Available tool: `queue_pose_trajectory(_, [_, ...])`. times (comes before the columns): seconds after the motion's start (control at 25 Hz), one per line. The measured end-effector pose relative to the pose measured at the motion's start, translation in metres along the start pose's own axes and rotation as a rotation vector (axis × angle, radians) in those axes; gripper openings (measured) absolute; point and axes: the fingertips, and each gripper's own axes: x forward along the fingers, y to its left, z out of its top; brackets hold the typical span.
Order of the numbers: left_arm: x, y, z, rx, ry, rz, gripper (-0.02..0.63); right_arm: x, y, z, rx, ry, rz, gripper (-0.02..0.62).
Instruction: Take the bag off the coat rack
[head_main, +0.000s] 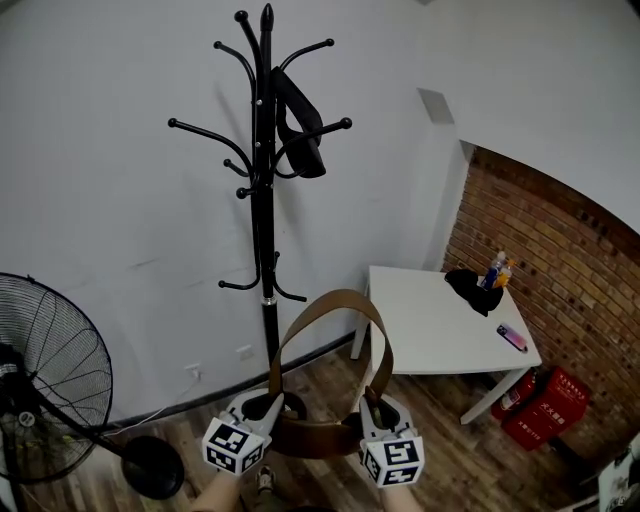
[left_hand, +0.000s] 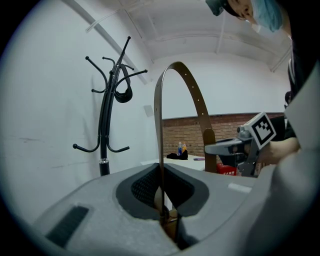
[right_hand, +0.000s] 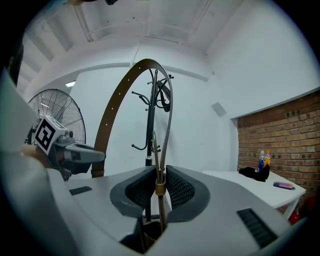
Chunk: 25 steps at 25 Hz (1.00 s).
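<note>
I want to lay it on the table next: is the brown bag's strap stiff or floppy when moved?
Probably semi-stiff: the strap holds a smooth arch above the left gripper and right gripper without sagging. It likely bends easily too, looking thin edge-on. The bag hanging between them may swing.

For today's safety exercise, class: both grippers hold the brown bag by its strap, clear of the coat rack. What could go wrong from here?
1. The left gripper and right gripper each pinch only the thin strap, with the bag hanging between them. If either slips, the bag would probably tip or drop.
2. The fan stands close on the left, so a wide swing might hit it.
</note>
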Motion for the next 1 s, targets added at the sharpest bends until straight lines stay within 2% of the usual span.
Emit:
queue_pose_trajectory(0.56, [-0.009, -0.043, -0.019, -0.022, 0.021, -0.045, 0.018, -0.046, -0.011, -0.027, 0.013, 0.035, -0.05, 0.059])
queue_pose_trajectory(1.0, [-0.013, -0.064, -0.02, -0.014, 0.027, -0.053, 0.018, -0.062, -0.018, -0.032, 0.022, 0.031, -0.057, 0.058])
